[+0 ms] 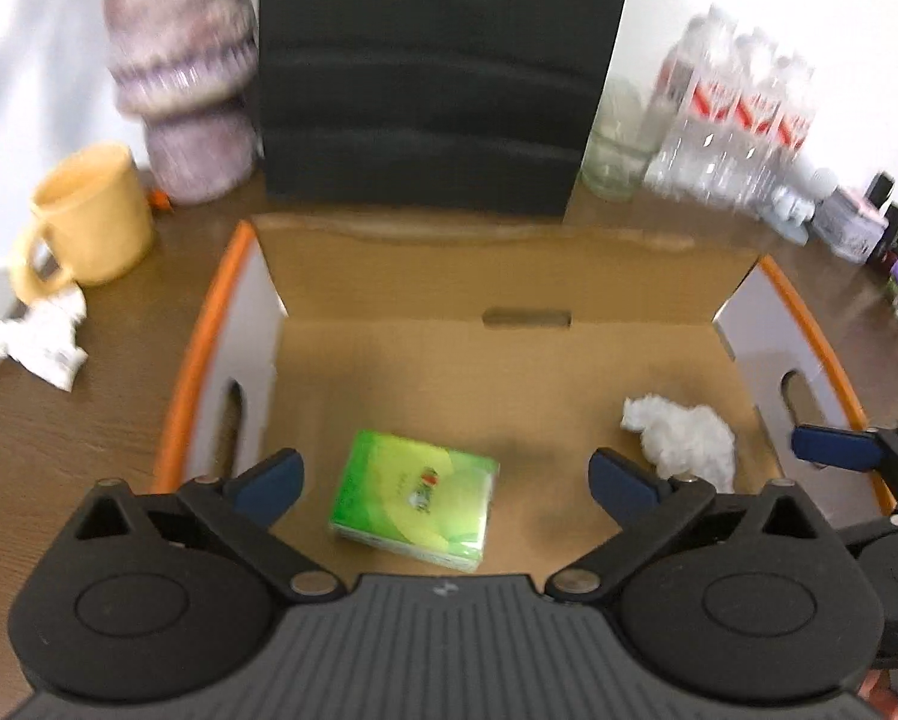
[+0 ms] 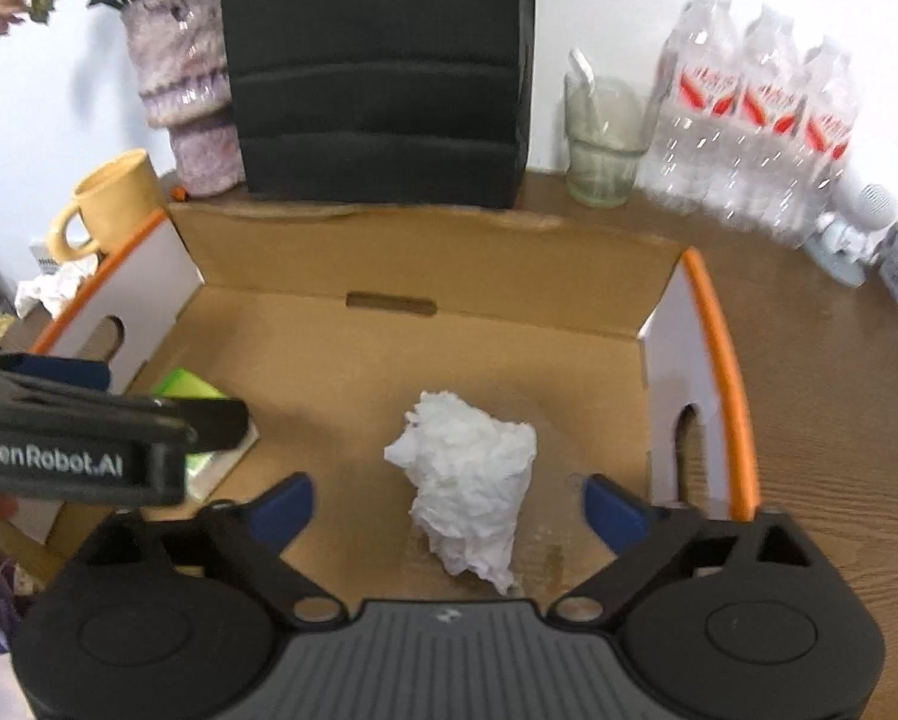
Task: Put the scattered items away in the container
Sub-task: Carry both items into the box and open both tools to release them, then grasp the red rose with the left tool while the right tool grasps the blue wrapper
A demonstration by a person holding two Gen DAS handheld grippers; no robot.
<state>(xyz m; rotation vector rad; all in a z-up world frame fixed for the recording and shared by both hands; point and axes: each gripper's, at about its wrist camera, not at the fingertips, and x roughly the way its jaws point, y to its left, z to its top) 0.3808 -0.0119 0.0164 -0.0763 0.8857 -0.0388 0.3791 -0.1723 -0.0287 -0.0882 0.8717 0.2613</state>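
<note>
Left wrist view, L to R: yellow mug sat at approx 10 o'clock on the wooden table, w/ crumpled white wrappers just below it, outside the cardboard box, so prob. not yet tidied. Left gripper hung over the box w/ jaws spread wide, nothing btwn the pads. Green tissue pack lay flat on the box floor at 6 o'clock, directly btwn the open fingers, which reads as a drop-off rather than a grab. Its long axis ran roughly 12-to-6, tipped slightly toward 11, printed face up. Crumpled tissue wad lay at approx 4 o'clock in the box, no clear long axis in this view.

Right wrist view, L to R: left gripper's body crossed in at 9 o'clock, covering most of the green pack. Right gripper was also fully spread, empty; the wad sat btwn its fingers at 6 o'clock, touching neither, elongated approx 11-to-5. Drinking glass and water bottles stood at 1–2 o'clock, behind the box.
</note>
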